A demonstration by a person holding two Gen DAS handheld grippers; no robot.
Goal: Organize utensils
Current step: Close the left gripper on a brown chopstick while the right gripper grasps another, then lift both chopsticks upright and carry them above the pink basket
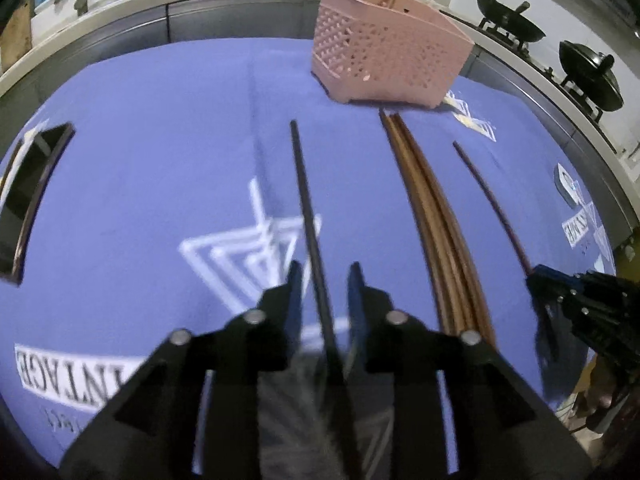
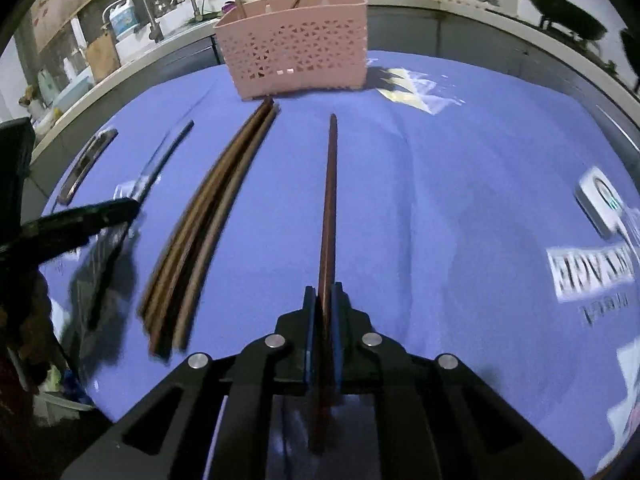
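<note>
- Landmark: pink basket (image 2: pixel 294 42), standing at the far edge of the blue cloth (image 2: pixel 440 208); two sticks already upright inside.
- Left gripper (image 1: pixel 322 280): jaws parted, black chopstick (image 1: pixel 306 200) lying in the gap, pads clear of it on both sides, so released rather than clamped; tip aimed just left of the basket.
- Right gripper (image 2: pixel 323 300): clenched on a reddish-brown chopstick (image 2: pixel 330 200), pads pressed to both faces, tip aimed just right of the basket.
- Bundle of brown chopsticks (image 2: pixel 208 220): loose on the cloth, far ends almost touching the basket's foot, between the two grippers.
- Judged step: delivery of the clamped stick into the basket.
- Recommended handling: grip kept firm near the rear end; tip raised above the rim before any approach; lowered steeply into an open compartment, clear of the sticks already inside.
- Release only once the tip is well below the rim.
- Risks: tip catching on the lattice wall; light basket sliding or tipping if struck.
- Black stick: re-clamp squarely before lifting, as loose in the gap at present.
</note>
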